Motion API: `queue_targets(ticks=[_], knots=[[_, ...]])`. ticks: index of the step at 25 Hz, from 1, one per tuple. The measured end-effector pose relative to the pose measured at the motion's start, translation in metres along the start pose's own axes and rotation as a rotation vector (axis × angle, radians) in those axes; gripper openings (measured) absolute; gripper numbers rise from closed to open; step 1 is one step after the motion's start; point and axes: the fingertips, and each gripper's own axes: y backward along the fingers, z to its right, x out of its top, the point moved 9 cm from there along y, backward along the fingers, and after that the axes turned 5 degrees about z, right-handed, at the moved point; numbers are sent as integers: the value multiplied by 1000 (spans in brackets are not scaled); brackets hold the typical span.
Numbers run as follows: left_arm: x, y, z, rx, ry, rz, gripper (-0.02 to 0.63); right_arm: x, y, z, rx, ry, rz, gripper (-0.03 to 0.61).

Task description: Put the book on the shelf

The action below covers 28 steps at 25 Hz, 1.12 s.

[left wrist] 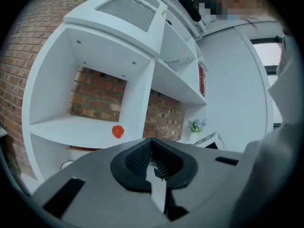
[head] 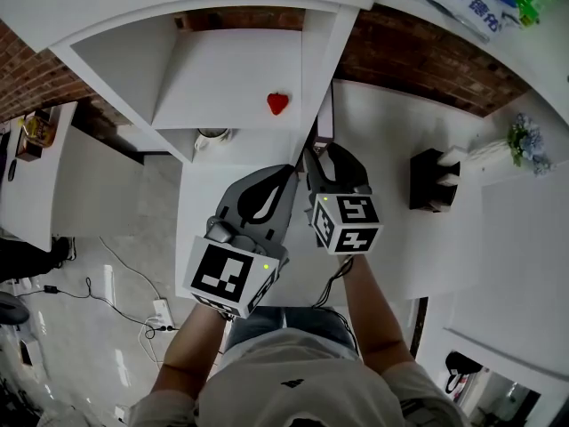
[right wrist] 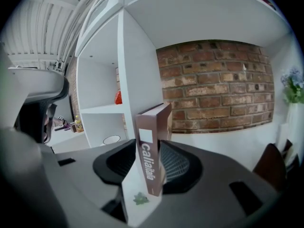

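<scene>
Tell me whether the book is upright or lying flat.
Upright: the book stands on end on the shelf, spine facing the right gripper, between its open jaws.

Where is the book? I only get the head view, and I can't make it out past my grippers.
Observer: The right gripper view shows it. The book stands upright between the right gripper's jaws, which are apart and clear of its covers.
Operator: So is it on the shelf?
Observer: It looks so. It stands in the bay backed by the brick wall, close beside the white divider; its bottom edge is hidden.
Operator: And my left gripper?
Observer: In the left gripper view, the left gripper's jaws are together with nothing between them.
</scene>
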Motion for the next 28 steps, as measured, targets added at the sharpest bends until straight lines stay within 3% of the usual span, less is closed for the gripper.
queue_targets(ticks=[28], knots=[[1,-7,-4,63,6,-1,11,-19,-29,14,-44,10,-73,160]])
